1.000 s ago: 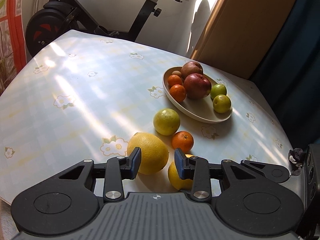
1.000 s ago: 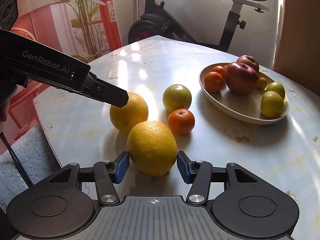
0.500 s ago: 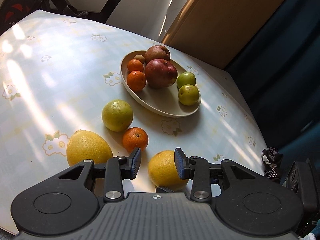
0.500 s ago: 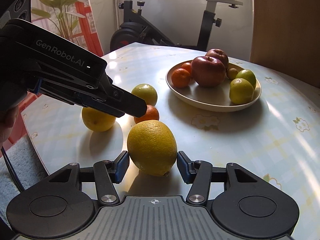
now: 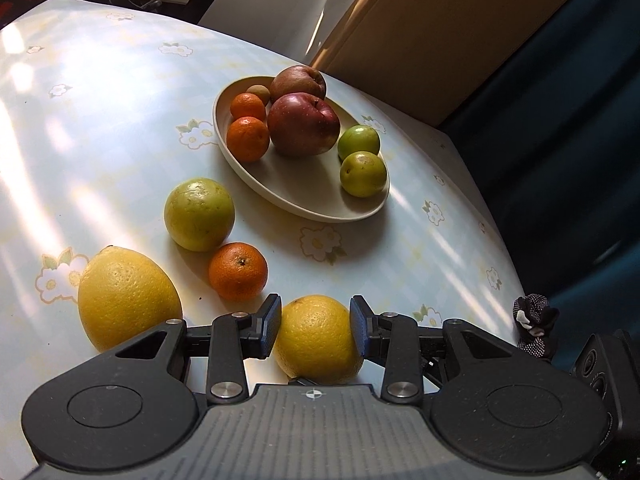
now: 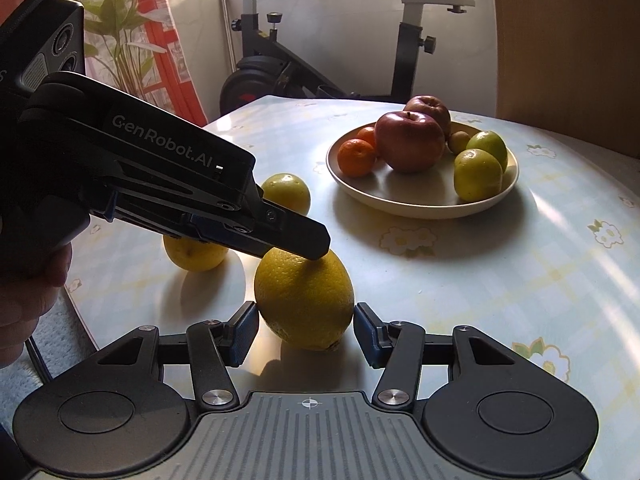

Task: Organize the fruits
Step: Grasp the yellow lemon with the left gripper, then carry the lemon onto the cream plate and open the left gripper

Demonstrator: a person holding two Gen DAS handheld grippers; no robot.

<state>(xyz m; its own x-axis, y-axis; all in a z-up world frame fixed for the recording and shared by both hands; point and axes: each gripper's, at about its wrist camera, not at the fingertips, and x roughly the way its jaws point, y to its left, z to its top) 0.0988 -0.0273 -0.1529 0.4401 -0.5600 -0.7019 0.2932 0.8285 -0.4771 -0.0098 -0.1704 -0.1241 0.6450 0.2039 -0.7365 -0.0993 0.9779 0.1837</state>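
My left gripper (image 5: 315, 322) stands around a yellow orange (image 5: 318, 340) on the table, its pads touching or nearly touching the fruit's sides. In the right wrist view the same orange (image 6: 306, 298) sits between my right gripper's (image 6: 306, 330) open pads, and the left gripper's fingers (image 6: 296, 236) reach over its top. A second yellow orange (image 5: 128, 300), a tangerine (image 5: 238, 272) and a green-yellow citrus (image 5: 199, 214) lie nearby. A beige plate (image 5: 304, 200) holds apples, tangerines and green fruits.
The round table (image 5: 100, 100) has a flowered cloth. An exercise bike (image 6: 280, 72) and a plant (image 6: 116, 40) stand beyond its far side. A wooden panel (image 5: 420, 32) and a dark curtain (image 5: 560, 120) are on the right. The table edge is close below both grippers.
My left gripper has swung right, from beside the large yellow orange to around the one at the right gripper. The right gripper has turned slightly toward the plate.
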